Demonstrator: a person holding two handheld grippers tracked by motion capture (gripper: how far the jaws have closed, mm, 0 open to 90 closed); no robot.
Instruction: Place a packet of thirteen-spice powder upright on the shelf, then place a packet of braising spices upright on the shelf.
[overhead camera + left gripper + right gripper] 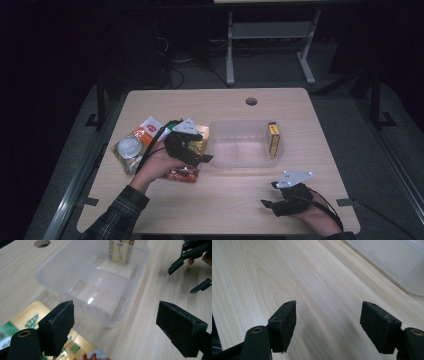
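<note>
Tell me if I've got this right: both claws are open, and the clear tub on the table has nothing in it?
Not quite. Both the left claw and right claw are open, but the tub isn't empty: a small yellow box stands at its right end, as the high view shows.

High view above the person's side looking forward and down on the whole table (300,107), left gripper view close and low facing the clear container (62,270), right gripper view nearly skimming bare tabletop, container edge shared.
</note>
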